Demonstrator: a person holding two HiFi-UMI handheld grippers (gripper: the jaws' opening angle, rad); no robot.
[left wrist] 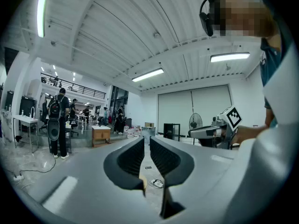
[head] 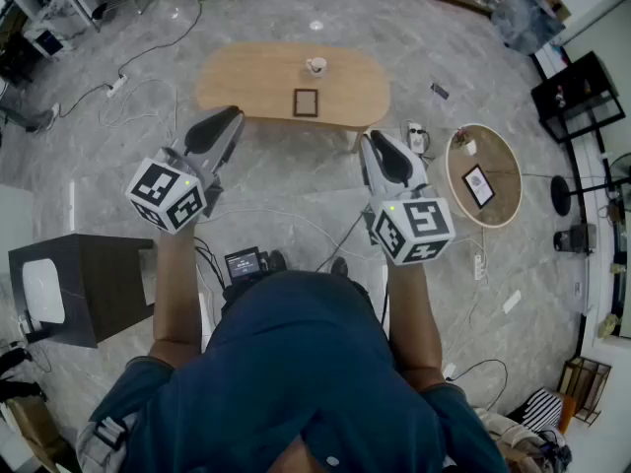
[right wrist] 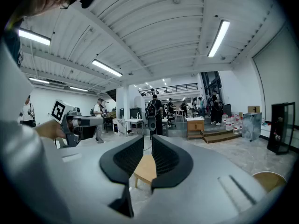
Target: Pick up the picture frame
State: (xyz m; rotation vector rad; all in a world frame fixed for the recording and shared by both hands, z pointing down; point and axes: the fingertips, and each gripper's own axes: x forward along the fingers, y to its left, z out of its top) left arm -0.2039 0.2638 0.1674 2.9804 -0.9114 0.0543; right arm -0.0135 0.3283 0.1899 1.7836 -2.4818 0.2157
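Note:
The picture frame, small and dark-edged, lies flat on a long oval wooden table ahead of me. My left gripper hangs in the air short of the table's near left edge, jaws shut with nothing between them. On the other side, my right gripper is also shut and empty, just short of the table's near right end. In the right gripper view the wooden table shows beyond the shut jaws. The left gripper view looks across the room; I cannot make out the frame there.
A white cup stands on the oval table behind the frame. A round side table at the right holds a second framed picture. A dark cabinet stands at my left, cables cross the floor, and people stand far off.

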